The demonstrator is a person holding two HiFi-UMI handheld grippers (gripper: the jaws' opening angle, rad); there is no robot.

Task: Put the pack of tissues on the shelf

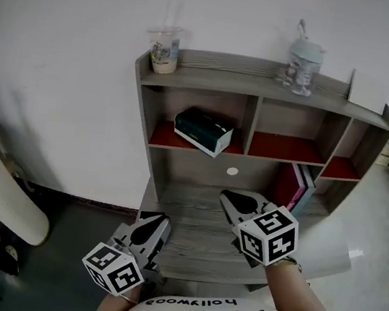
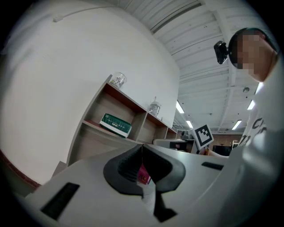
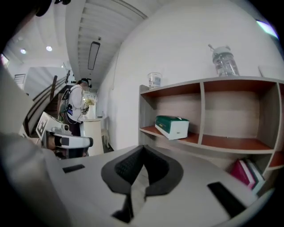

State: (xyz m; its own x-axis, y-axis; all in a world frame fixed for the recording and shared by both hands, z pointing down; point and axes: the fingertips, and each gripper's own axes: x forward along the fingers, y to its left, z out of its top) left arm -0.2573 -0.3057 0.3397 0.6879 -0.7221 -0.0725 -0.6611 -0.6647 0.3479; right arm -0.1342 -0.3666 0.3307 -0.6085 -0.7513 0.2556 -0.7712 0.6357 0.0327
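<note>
- Pack of tissues (image 1: 203,131): green and white, lying in the left red-floored compartment of the shelf (image 1: 263,89), upper centre of the head view; nothing touches it.
- Left gripper (image 1: 160,219), lower centre-left: jaws clenched together with nothing between them, well apart from the pack.
- Right gripper (image 1: 226,195), centre: jaws likewise closed and empty, above the desk surface (image 1: 192,217).
- Progress: placement appears complete; judged remaining, only drawing both tools clear.
- Cup (image 1: 165,51) and bottle (image 1: 302,62): standing on the top board.
</note>
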